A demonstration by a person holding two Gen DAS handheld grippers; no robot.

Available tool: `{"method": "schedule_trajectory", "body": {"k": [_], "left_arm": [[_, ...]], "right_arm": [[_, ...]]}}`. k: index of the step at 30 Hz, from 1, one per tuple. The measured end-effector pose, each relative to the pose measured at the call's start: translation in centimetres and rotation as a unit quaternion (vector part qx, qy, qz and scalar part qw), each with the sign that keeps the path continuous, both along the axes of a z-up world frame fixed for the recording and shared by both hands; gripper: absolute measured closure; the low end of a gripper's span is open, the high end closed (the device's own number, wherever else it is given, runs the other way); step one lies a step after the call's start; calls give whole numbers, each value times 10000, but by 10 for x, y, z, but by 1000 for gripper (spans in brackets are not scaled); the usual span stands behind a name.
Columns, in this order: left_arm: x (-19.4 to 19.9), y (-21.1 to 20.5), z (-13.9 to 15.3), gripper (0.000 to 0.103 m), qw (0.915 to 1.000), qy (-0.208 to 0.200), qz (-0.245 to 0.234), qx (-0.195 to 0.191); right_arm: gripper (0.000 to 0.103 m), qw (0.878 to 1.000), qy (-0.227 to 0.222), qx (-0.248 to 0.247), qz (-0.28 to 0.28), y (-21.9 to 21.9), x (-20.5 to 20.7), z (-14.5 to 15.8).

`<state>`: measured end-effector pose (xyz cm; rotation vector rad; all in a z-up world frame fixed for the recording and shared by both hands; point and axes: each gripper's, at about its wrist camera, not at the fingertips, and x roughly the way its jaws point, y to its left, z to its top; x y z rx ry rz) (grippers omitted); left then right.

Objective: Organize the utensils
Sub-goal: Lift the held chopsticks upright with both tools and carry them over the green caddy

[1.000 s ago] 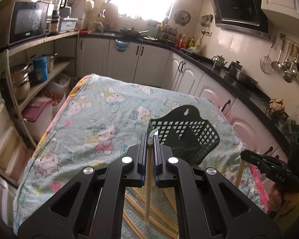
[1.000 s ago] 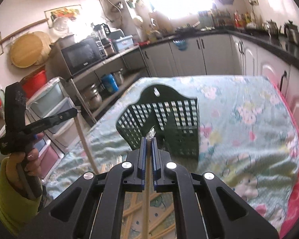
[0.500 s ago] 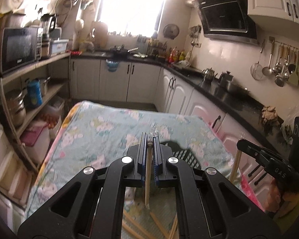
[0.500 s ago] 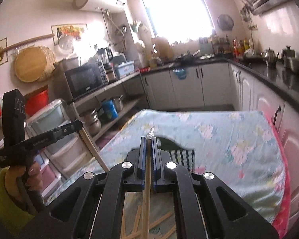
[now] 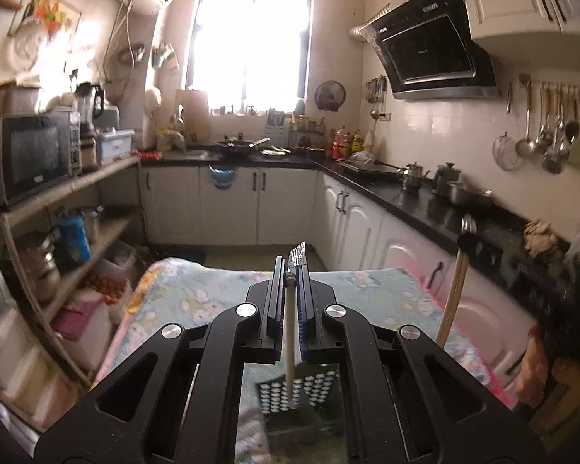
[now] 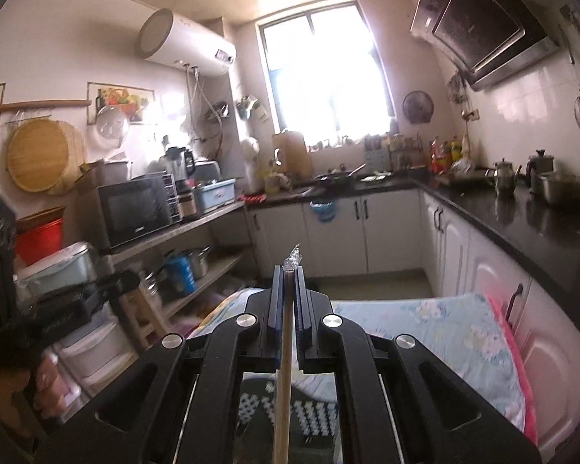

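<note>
My left gripper (image 5: 290, 270) is shut on a wooden chopstick (image 5: 289, 348) that hangs down, its lower end over the dark green perforated utensil basket (image 5: 301, 394) below. My right gripper (image 6: 289, 276) is shut on another wooden chopstick (image 6: 282, 394) that points down over the same basket (image 6: 290, 413). In the left wrist view the right gripper's chopstick (image 5: 454, 294) shows at the right, held by a hand. The basket stands on a table with a patterned cloth (image 5: 386, 294).
Both grippers are raised well above the table (image 6: 444, 332). White cabinets and a black counter (image 5: 425, 208) run along the right and far side. Shelves with a microwave (image 5: 34, 154) and pots stand at the left. The other gripper and hand show at the left (image 6: 58, 309).
Both grippers have risen and tilted up with their chopsticks. The basket has dropped from the middle of each view to the bottom, now under the chopstick ends. The loose chopsticks on the cloth are out of view.
</note>
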<state>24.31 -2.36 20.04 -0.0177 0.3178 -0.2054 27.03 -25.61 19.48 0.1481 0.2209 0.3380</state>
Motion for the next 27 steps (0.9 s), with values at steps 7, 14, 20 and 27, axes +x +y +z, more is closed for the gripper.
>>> {"method": "schedule_trajectory", "body": {"k": [7,14,20,27], "left_arm": [[18,0,-33,102,9998,187,12,-43],[26,9,-65,102,9990,409,25,-155],[27,15,-84,102,9985,453,63,-308],[27,13,-100,102,9981,525,51,-307]], "right_arm": [[98,9993,-170,-90,-311,5,39,-26],[98,9985,-13,-240,-498,15,61,-76],[98,9978,29,13,-661,18,64,-112],[97,9974,180,162,-677,25,60,-132]]}}
